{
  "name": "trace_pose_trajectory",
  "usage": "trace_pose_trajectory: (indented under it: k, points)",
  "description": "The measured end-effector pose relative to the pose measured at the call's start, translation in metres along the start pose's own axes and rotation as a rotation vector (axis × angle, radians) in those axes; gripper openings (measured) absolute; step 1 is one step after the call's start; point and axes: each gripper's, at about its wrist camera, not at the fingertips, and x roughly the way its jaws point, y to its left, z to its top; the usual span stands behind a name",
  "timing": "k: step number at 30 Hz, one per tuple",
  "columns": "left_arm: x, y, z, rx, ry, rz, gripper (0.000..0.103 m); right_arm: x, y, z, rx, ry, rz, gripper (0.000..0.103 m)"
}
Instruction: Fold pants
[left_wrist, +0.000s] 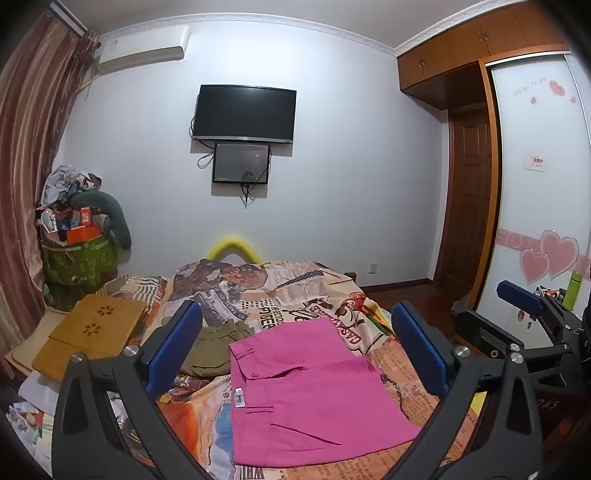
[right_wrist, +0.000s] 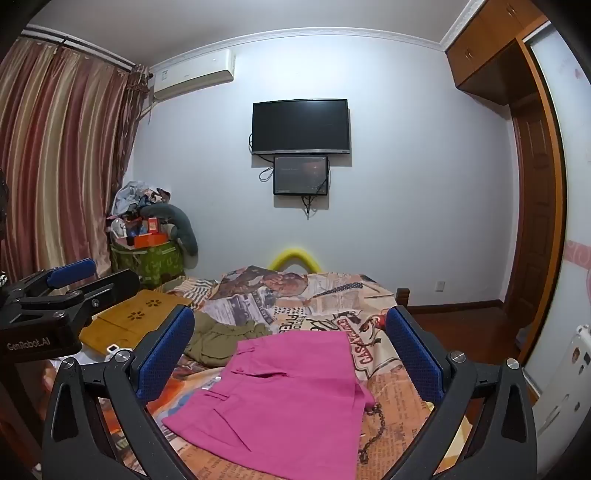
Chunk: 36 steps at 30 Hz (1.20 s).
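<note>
Both the left gripper (left_wrist: 295, 354) and the right gripper (right_wrist: 290, 354) hang released, jaws spread wide above the bed (left_wrist: 325, 291), grasping nothing, because the pink pants (left_wrist: 310, 391) lie flat, already compactly folded, directly ahead of and below both.

Both wrist views face the bed (left_wrist: 295, 295) and television (right_wrist: 300, 126) from above.

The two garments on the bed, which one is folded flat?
The pink pants, lying as a flat folded rectangle nearest the grippers. The olive-green garment beyond their far left corner is crumpled in a heap.
</note>
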Motion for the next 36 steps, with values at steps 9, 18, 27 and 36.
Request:
trace_pose_trajectory:
  k: [9,18,27,36]
  points:
    - [-0.005,0.006,0.001,0.014,-0.019,-0.003,0.103,0.000,-0.001,0.000,0.004,0.000,0.003,0.103]
    - [-0.007,0.001,0.012,0.021,-0.010,0.000,0.103,0.001,-0.004,-0.002,0.024,0.009,0.004,0.103]
    - [-0.002,-0.004,0.008,0.024,-0.003,0.002,0.103,0.002,-0.004,-0.002,0.027,0.012,0.005,0.103]
    - [-0.002,-0.002,0.008,0.021,-0.004,-0.001,0.103,0.002,-0.004,-0.001,0.028,0.013,0.005,0.103]
